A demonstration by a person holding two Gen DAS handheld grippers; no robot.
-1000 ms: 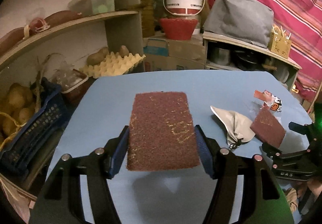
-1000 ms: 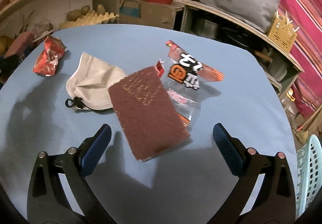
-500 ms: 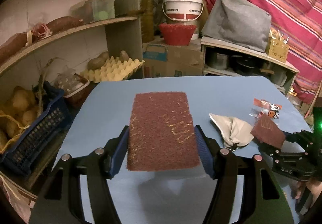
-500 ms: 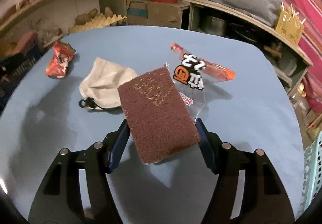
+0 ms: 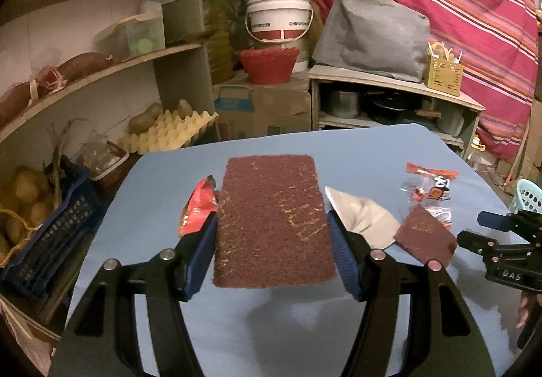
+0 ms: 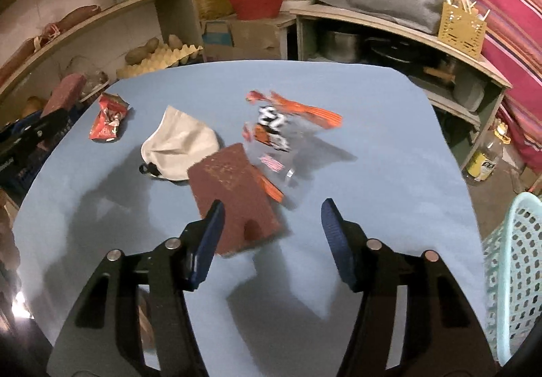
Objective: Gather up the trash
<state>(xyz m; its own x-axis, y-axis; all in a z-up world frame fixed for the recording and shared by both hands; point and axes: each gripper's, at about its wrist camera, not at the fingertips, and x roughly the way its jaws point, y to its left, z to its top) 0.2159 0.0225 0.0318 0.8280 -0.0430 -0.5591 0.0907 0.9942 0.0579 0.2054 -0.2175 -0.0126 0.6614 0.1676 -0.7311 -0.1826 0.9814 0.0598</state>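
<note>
Two hand-held grippers work over a blue table [image 6: 372,139] strewn with trash. The left gripper [image 5: 272,227] pinches a brown scouring pad [image 5: 271,221] by its long edges, holding it above the table. The right gripper [image 6: 271,211] is closing; a second scouring pad [image 6: 233,187] sits partly between its jaws, against the left finger, while the right finger stands clear of it. Whether this pad rests on the table cannot be told. On the table just beyond it lie a white cloth pouch [image 6: 179,146] and a clear wrapper [image 6: 281,126] with orange print; a crumpled red wrapper [image 6: 106,119] lies near the table's far left corner. A pale blue basket [image 6: 515,268] stands off the table's right edge.
</note>
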